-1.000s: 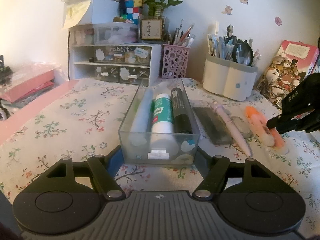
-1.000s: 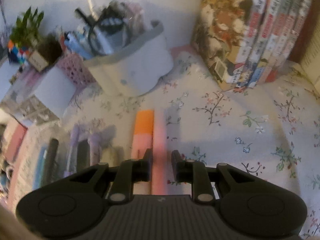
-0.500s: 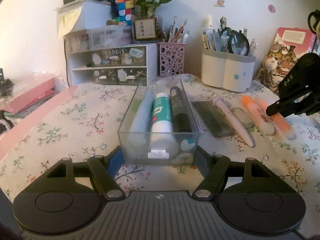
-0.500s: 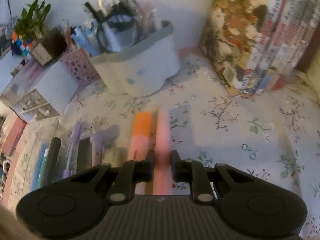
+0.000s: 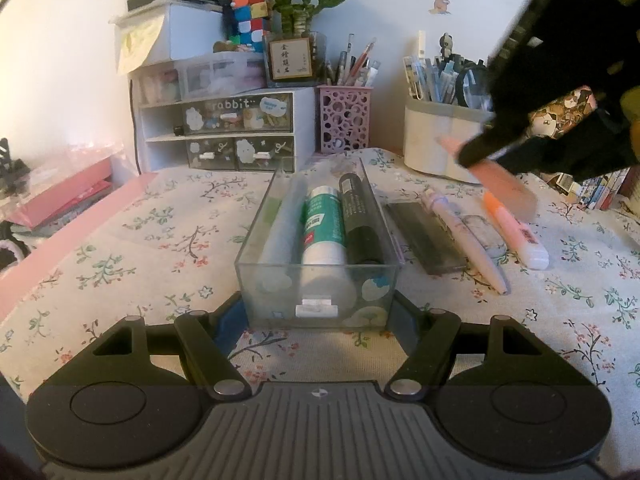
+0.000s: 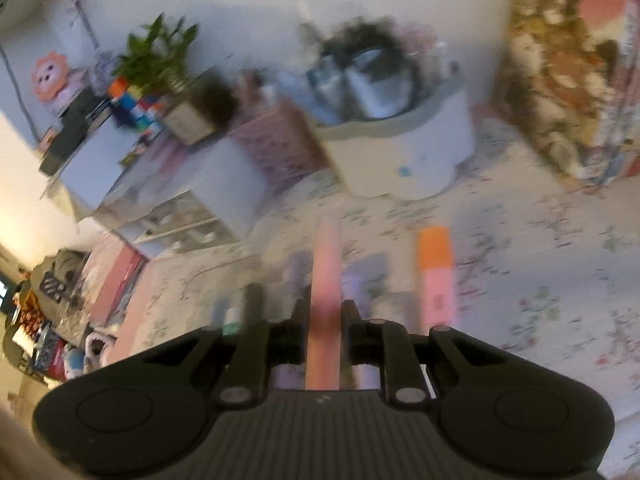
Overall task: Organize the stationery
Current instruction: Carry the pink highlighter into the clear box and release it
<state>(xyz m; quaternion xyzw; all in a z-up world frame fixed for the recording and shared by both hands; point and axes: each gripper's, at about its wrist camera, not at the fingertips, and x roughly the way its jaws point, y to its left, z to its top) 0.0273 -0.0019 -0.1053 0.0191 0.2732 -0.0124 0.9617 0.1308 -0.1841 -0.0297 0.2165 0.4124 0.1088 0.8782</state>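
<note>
My left gripper (image 5: 318, 312) is shut on the near end of a clear plastic box (image 5: 280, 280) that holds a pale tube, a green-and-white tube (image 5: 322, 232) and a black tube. My right gripper (image 6: 326, 312) is shut on a pink highlighter (image 6: 326, 276) and holds it in the air; it also shows in the left wrist view (image 5: 500, 178), above and right of the box. On the cloth right of the box lie a dark flat case (image 5: 424, 234), a pink pen (image 5: 464, 240), a grey eraser and an orange-capped highlighter (image 5: 514, 228).
At the back stand a white drawer unit (image 5: 220, 132), a pink mesh pen cup (image 5: 344, 118) and a white pen holder (image 5: 436, 140) full of pens. Books (image 6: 576, 80) stand at the right. A pink folder (image 5: 60, 196) lies at the left.
My right gripper has lifted the pink highlighter off the cloth and swung it up and left toward the box. The orange-capped highlighter stays on the cloth. The left gripper holds the box still.
</note>
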